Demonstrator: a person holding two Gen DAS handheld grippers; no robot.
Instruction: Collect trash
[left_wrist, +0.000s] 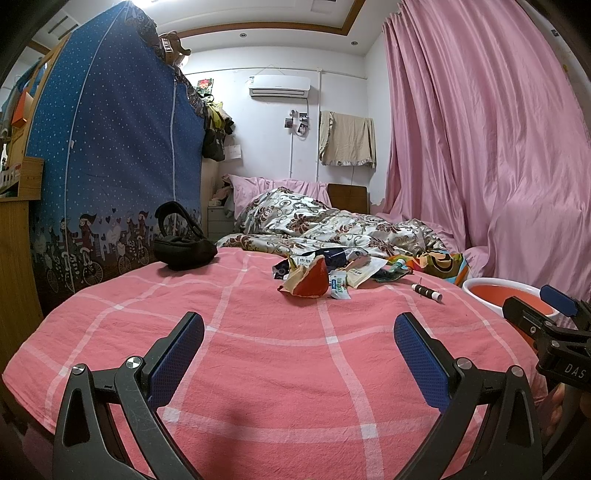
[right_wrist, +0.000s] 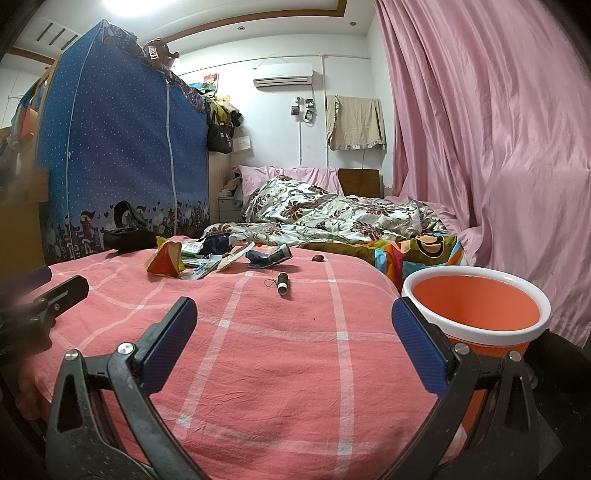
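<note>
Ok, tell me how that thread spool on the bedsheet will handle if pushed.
The thread spool is a cylinder lying on its side, so it will probably roll. It looks small and likely light. Its loose thread end may trail or snag on the pink checked sheet.

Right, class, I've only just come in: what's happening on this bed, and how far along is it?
A person holds a gripper in each hand over a pink checked bedsheet, clearing rubbish. Both the left gripper and the right gripper are open and empty. A heap of wrappers and a spool of thread lie further up the bed, untouched. An orange bin with a white rim stands at the bed's right edge, and what shows of its inside looks empty. Collection seems not yet begun.
</note>
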